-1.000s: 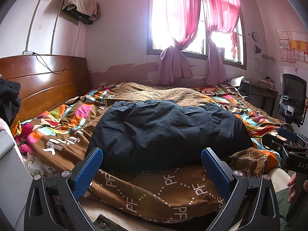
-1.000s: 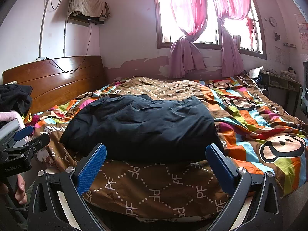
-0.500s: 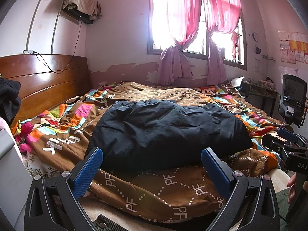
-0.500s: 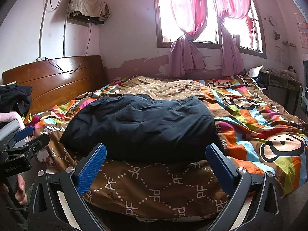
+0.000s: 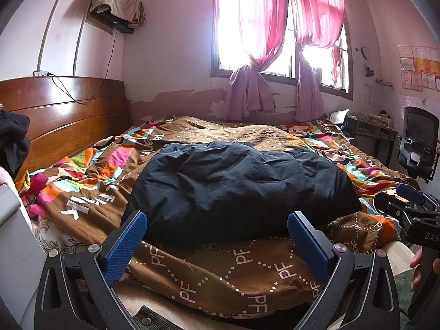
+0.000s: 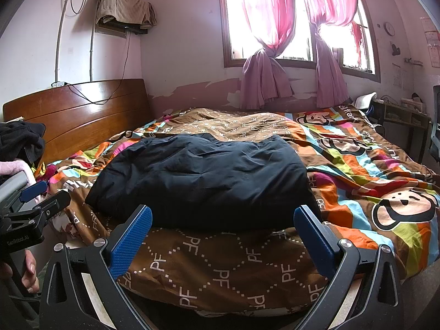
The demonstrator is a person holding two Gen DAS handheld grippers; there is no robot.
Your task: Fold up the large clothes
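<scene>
Black puffy jacket (image 5: pixel 242 187) folded, rumpled, on patterned quilt (image 5: pixel 233 269).

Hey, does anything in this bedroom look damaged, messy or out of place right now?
Yes. Paint is peeling off the wall below the window, leaving ragged patches. A tan cloth is draped loosely over a wall-mounted box, and the patterned duvet is rumpled. The black garment lies compactly on the bed; neither tool touches it.

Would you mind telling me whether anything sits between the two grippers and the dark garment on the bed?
Nothing visible does. Only bare patterned bedcover lies between the open left gripper, the open right gripper and the black garment.
</scene>
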